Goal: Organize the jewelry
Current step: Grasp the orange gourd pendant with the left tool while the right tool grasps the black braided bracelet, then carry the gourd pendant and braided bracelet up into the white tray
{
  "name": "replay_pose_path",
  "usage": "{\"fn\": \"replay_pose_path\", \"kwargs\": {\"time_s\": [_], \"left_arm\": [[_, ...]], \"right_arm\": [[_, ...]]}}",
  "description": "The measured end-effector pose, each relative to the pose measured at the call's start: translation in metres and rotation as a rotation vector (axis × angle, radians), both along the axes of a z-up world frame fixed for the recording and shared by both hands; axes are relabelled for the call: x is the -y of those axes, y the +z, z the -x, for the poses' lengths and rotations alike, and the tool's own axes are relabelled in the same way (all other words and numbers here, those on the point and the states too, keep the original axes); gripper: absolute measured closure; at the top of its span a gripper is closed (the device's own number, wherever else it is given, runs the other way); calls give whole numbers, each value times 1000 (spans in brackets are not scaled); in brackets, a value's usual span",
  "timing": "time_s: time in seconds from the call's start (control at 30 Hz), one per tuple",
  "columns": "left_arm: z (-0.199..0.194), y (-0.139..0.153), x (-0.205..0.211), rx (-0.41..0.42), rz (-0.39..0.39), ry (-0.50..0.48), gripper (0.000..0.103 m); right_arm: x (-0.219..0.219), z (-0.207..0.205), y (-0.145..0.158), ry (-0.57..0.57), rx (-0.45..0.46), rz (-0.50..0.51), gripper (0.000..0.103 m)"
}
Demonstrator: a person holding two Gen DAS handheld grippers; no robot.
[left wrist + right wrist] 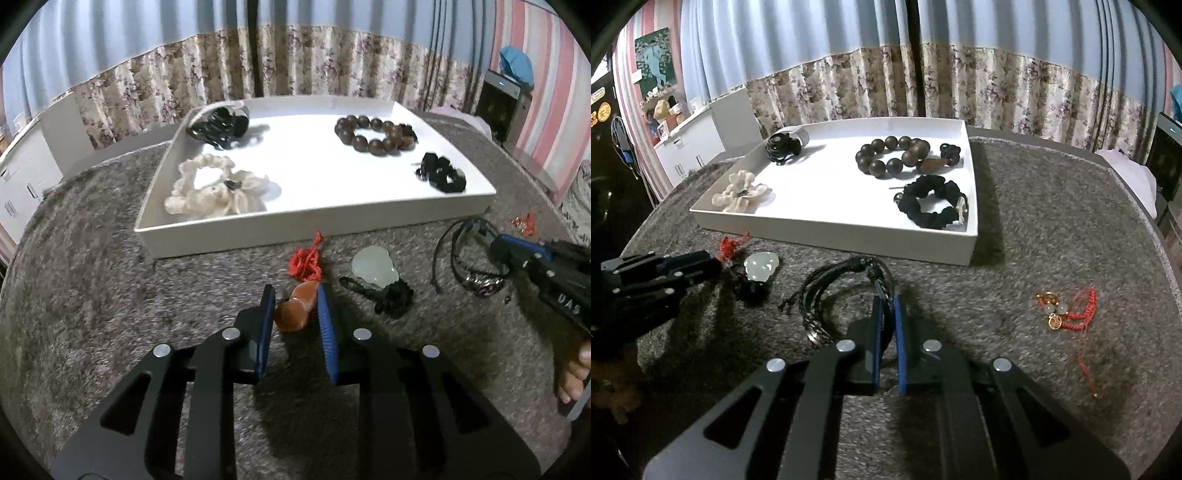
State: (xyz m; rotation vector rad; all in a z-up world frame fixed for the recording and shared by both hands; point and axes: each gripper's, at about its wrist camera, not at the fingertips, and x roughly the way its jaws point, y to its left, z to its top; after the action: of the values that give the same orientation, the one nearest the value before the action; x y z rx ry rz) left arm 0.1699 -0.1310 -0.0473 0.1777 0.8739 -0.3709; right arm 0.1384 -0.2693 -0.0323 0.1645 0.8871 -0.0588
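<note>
My left gripper [295, 291] is shut on an orange pendant [293, 314] with a red knotted cord [308, 260], low over the grey carpet. A pale jade pendant [373, 269] on black cord lies just right of it. My right gripper [886, 301] is shut on a black braided cord bracelet [849, 264], whose loop and metal charm rest on the carpet. The white tray [831, 236] behind holds a wooden bead bracelet [890, 155], a black scrunchie [931, 203], a cream scrunchie [742, 192] and a black hair claw [783, 146].
A red string bracelet with gold charms [1067, 310] lies on the carpet to the right. Floral curtains hang behind the tray. White drawers [690, 147] stand at the back left. A person's fingers [576, 373] show at the right edge.
</note>
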Motion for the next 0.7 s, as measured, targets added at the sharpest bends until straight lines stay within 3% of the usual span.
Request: {"fn": "replay_pose_path", "kwargs": {"time_s": [0.3,0.7], "left_arm": [[1,-5,1,4,-4,-2,82],[6,43,-9,104,11,27,82]], "right_arm": [[3,0,-3,-7,3,-11,97],[2,-1,38,12,100,9,97]]}}
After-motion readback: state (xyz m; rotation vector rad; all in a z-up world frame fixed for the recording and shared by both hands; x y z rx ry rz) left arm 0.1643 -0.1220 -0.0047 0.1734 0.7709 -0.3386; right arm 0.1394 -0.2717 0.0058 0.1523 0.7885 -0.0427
